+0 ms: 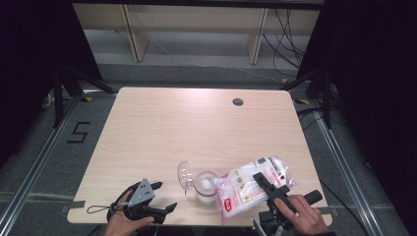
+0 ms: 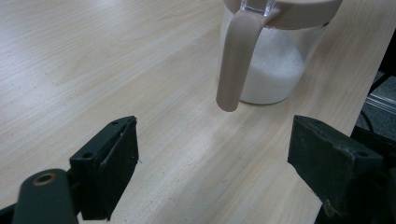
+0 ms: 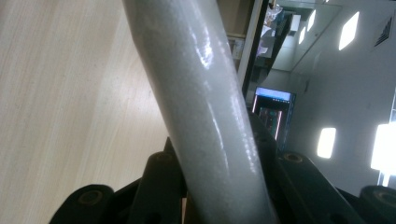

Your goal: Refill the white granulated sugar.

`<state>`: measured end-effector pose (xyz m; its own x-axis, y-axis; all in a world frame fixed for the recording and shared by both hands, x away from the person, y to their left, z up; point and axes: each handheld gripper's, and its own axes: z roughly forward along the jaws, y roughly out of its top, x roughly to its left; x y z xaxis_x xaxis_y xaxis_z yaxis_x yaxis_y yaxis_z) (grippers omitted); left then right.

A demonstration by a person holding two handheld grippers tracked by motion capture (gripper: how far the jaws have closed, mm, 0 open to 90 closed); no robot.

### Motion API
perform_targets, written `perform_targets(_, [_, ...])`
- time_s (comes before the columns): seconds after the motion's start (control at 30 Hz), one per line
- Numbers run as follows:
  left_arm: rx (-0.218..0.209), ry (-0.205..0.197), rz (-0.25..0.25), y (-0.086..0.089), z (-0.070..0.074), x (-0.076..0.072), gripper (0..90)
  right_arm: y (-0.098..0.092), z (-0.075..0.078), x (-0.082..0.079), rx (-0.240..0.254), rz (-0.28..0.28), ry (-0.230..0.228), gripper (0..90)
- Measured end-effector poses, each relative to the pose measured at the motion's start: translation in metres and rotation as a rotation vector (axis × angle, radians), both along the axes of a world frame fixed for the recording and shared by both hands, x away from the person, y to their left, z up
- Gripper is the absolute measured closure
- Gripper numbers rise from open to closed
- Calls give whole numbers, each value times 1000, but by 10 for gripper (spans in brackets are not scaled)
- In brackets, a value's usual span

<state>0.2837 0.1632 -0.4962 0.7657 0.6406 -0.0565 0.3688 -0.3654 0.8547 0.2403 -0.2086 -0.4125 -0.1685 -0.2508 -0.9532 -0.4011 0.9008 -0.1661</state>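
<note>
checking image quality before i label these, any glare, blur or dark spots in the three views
High view: table evenly lit, black surroundings, soft overall. Left gripper view: jar fairly sharp, left gripper jaws slightly soft, open. Right gripper view: bag, clamped in the right gripper, very close with streaky glare; bright ceiling lights blow out at the right edge.

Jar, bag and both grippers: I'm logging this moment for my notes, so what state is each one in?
Jar: upright on the table, lid flipped open to the side, partly filled with white granules.
Bag: clamped and tilted, its lower corner over the jar's mouth; whether granules are flowing cannot be told.
Left gripper: open, empty, jaws pointing at the jar's handle.
Right gripper: shut on the bag.
</note>
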Motion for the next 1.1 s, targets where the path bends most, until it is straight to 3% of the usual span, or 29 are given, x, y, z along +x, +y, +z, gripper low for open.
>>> perform_targets(0.23, [0, -1, 0, 0, 0, 0, 158, 1, 0, 0, -6, 5, -5, 723])
perform_targets(0.37, [1, -4, 3, -1, 0, 0, 158, 0, -1, -2, 11, -30, 12, 724])
perform_targets(0.6, [1, -3, 3, 0, 0, 0, 158, 1, 1, -2, -4, -24, 2, 723])
perform_targets(0.63, [1, -3, 3, -1, 0, 0, 158, 1, 1, -1, -1, 19, -24, 724])
perform_targets(0.73, [1, 0, 0, 0, 0, 0, 158, 1, 0, -1, 14, 1, -8, 724])
perform_targets(0.87, [1, 0, 0, 0, 0, 0, 158, 2, 2, -1, -12, 1, -14, 724])
perform_targets(1.0, [1, 0, 0, 0, 0, 0, 158, 0, -1, -2, 28, -24, 17, 724])
perform_targets(1.03, [2, 0, -1, 0, 0, 0, 158, 0, 2, -1, 5, 9, -4, 724])
perform_targets(1.1, [0, -3, 3, 0, 0, 0, 158, -1, 1, 1, 29, 17, 12, 726])
